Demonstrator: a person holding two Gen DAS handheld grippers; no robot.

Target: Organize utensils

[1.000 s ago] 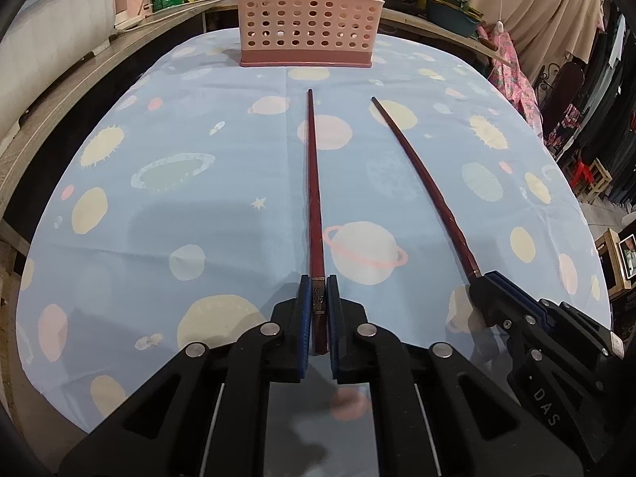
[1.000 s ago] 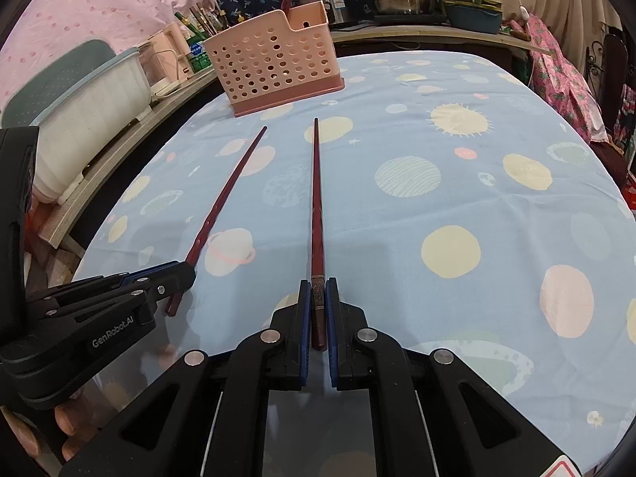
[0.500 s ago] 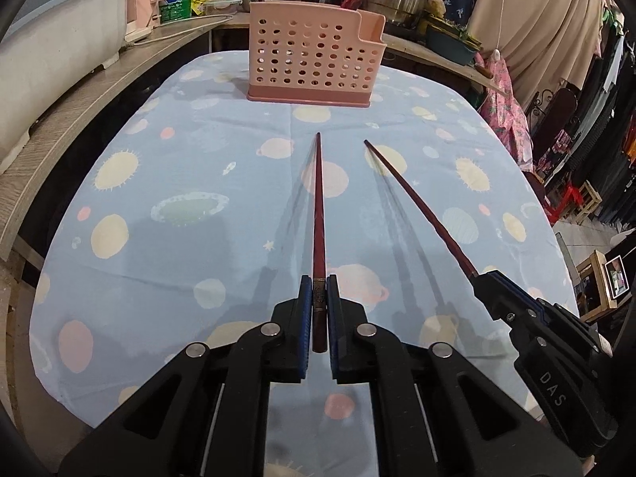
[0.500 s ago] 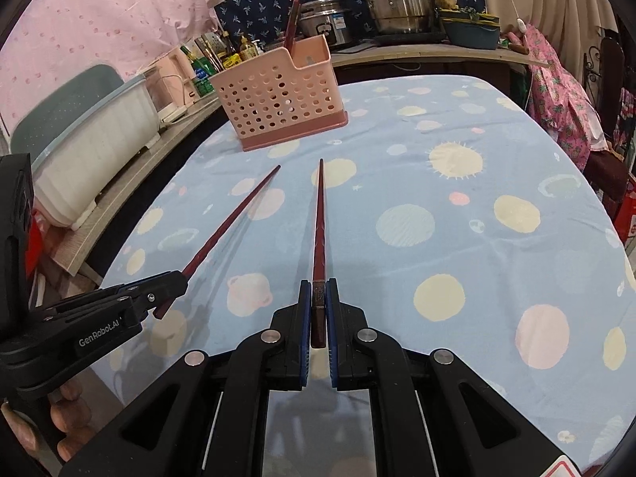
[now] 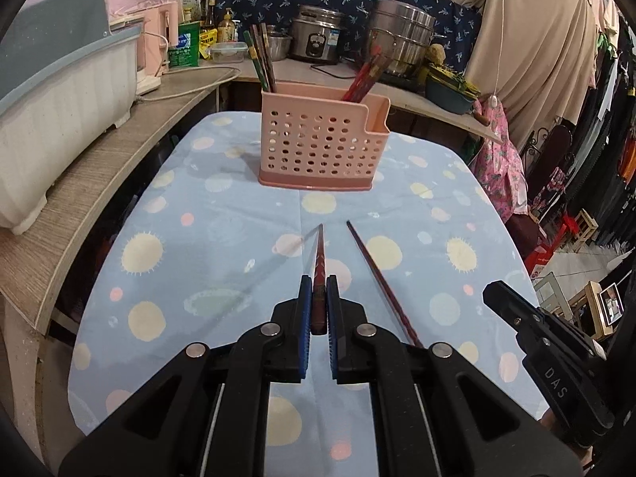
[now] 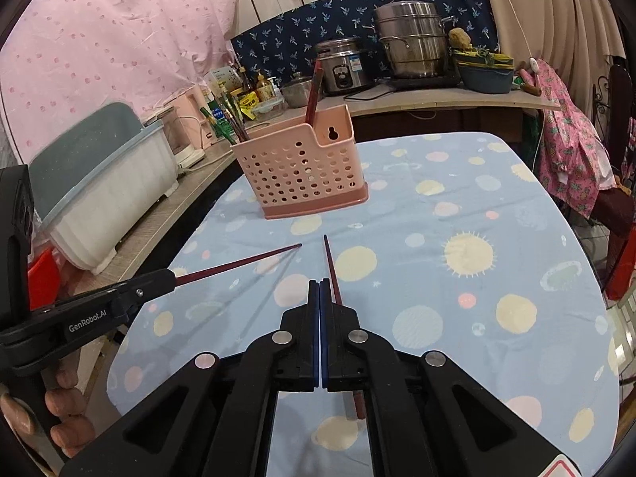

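My left gripper is shut on a dark red chopstick, lifted above the table and pointing at the pink perforated utensil holder. It also shows in the right wrist view. A second dark red chopstick lies on the space-print tablecloth, running under my right gripper, whose jaws are closed together with the chopstick outside them. This chopstick also shows in the left wrist view. The holder contains several chopsticks, red ones on the right, green ones on the left.
The blue tablecloth covers the table. A wooden counter with a white and grey dish rack runs along the left. Pots, a rice cooker and bottles stand on the back counter. Clothes hang at the right.
Both grippers rose and tilted up, away from the table. The left one kept its chopstick. The right one lost its chopstick, which now lies on the cloth beneath closed jaws.
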